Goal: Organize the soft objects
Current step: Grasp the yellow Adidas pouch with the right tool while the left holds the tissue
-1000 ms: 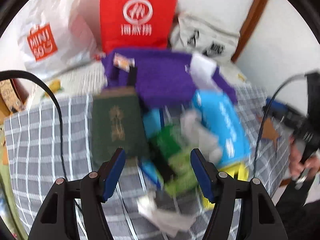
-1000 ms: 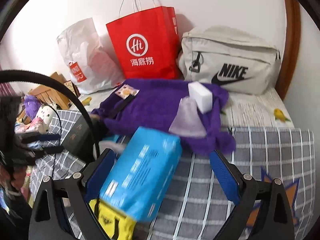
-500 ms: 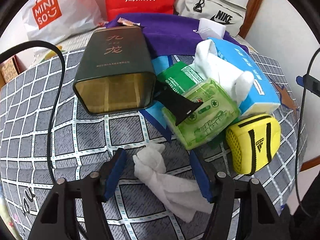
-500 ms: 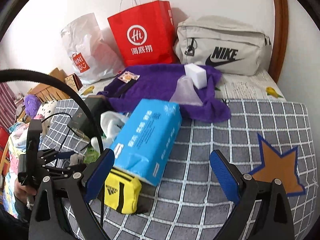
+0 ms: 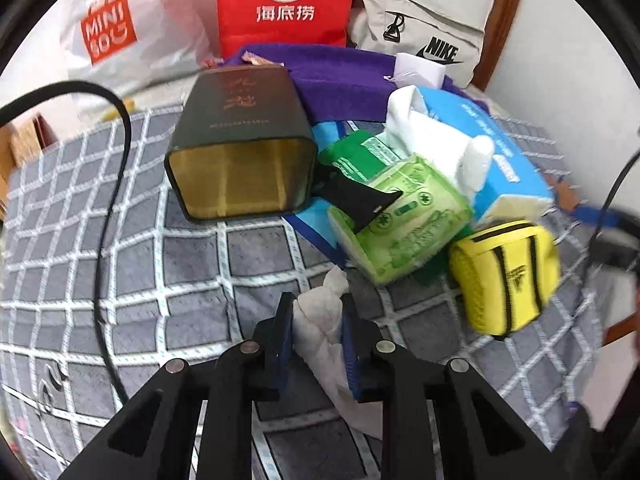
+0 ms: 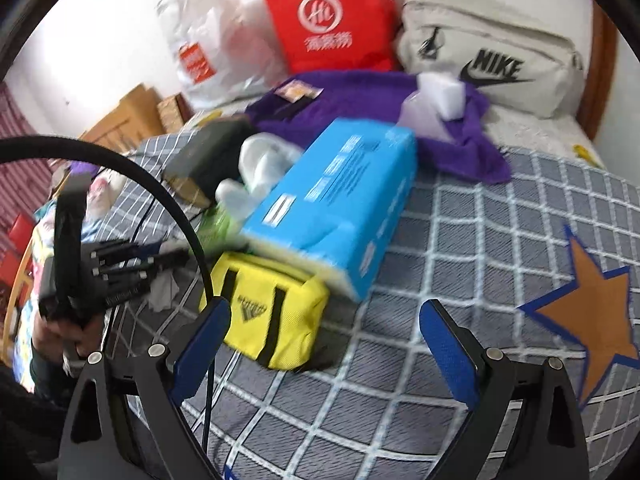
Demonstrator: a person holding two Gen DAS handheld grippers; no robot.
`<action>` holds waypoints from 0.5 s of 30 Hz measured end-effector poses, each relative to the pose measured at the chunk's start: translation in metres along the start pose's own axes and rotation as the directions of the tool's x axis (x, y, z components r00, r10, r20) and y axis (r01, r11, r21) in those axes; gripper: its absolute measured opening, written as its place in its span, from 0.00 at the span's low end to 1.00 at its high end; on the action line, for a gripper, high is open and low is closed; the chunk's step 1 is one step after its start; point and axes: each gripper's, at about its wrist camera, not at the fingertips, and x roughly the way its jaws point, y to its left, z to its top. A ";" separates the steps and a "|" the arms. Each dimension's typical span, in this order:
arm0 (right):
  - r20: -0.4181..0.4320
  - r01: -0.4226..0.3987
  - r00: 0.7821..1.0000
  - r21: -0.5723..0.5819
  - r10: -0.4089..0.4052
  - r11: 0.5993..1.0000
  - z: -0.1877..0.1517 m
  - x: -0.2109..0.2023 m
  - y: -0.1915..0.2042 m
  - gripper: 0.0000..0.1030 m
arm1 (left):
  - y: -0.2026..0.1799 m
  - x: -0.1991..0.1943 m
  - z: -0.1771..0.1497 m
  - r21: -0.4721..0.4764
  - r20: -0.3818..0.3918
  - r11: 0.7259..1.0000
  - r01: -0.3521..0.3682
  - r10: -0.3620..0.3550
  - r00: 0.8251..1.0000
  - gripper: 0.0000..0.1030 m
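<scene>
A crumpled white cloth point(image 5: 320, 322) lies on the grey checked bedspread point(image 5: 120, 264), pinched between the blue pads of the left gripper point(image 5: 316, 312), whose jaws have just been closing and now press on it from both sides. Just beyond it sits a jumble of goods: one dark green tin point(image 5: 240, 152) lying on its side with its gold inside showing, one green translucent packet point(image 5: 404, 220), one rolled white sock or cloth point(image 5: 436, 140) on top of it, one blue tissue pack point(image 5: 508, 160) and one small yellow bag point(image 5: 506, 276) with black straps. A purple towel point(image 5: 340, 76) spreads behind them, with one white block point(image 5: 418, 68) on it. Three bags stand along the wall: one white plastic point(image 5: 120, 36), one red paper point(image 5: 286, 0), one beige sports bag point(image 5: 424, 36). Seen from the right-hand camera, the right gripper point(image 6: 324, 336) stands wide open over the bedspread, holding nothing; its left pad is just beside the yellow bag, though whether the two touch cannot be told. A hand point(image 6: 64, 332) grips the left tool's handle at the bed's edge.
</scene>
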 end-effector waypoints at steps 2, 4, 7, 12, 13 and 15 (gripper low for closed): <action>-0.022 -0.014 1.000 -0.013 0.014 1.000 -0.004 0.009 0.004 0.89 | 0.005 -0.002 0.001 -0.029 -0.018 0.998 0.055 -0.055 0.998 0.20; -0.043 -0.023 0.999 -0.016 0.022 1.000 -0.006 0.018 0.005 0.87 | 0.011 -0.005 -0.001 -0.059 -0.034 0.994 0.095 -0.097 0.995 0.20; -0.078 -0.048 0.996 0.018 0.049 0.999 -0.008 0.036 0.002 0.78 | 0.005 -0.004 -0.002 -0.030 -0.048 0.994 0.107 -0.108 0.993 0.20; -0.047 -0.060 0.997 -0.014 0.059 0.998 -0.012 0.052 0.007 0.64 | 0.000 -0.003 0.000 -0.013 -0.063 0.995 0.100 -0.101 0.993 0.20; -0.044 -0.096 0.994 -0.020 0.095 0.995 -0.013 0.051 0.010 0.38 | 0.000 -0.002 0.000 -0.010 -0.065 0.995 0.102 -0.103 0.993 0.20; -0.057 -0.163 0.985 0.020 0.164 0.986 -0.012 0.051 0.007 0.26 | -0.001 -0.002 0.002 -0.005 -0.066 0.995 0.104 -0.104 0.992 0.20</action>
